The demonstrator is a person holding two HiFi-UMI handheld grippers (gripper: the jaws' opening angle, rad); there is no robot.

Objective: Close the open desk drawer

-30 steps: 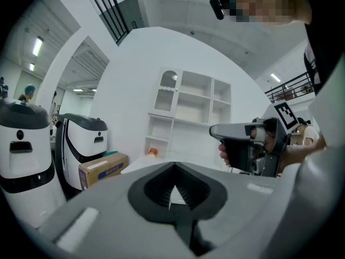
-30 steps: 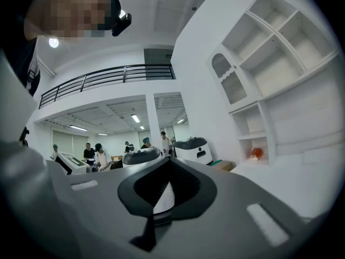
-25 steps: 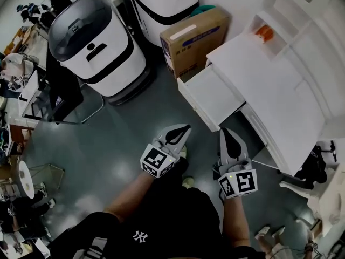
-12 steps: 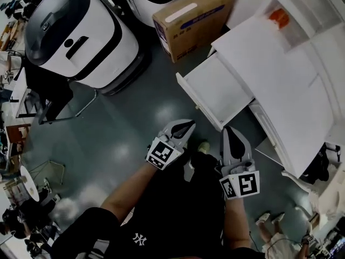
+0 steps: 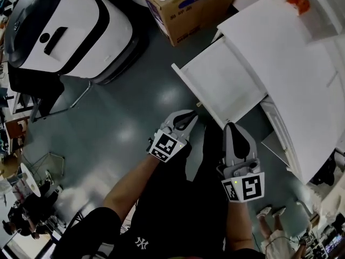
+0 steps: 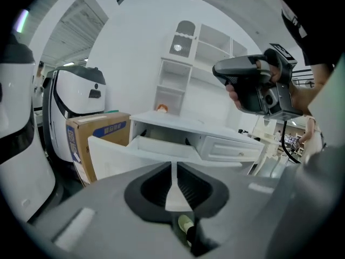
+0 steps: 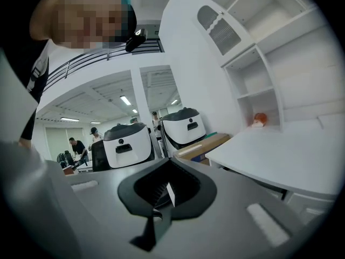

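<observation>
Head view: drawer (image 5: 223, 85) stands pulled out of the white desk (image 5: 291, 58), upper right; left gripper (image 5: 188, 116) and right gripper (image 5: 232, 129) hover near its front, fingers pressed together, empty; approach step, I'd judge; next, push the front squarely inward.

Drawer (image 5: 226, 82) rear hidden under desk (image 5: 291, 63). Box (image 5: 188, 7), twelve o'clock, cut by top edge. Orange item (image 5: 298, 2), one o'clock: unidentifiable.

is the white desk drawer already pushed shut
No, the white desk drawer stands pulled far out from the white desk.
</observation>
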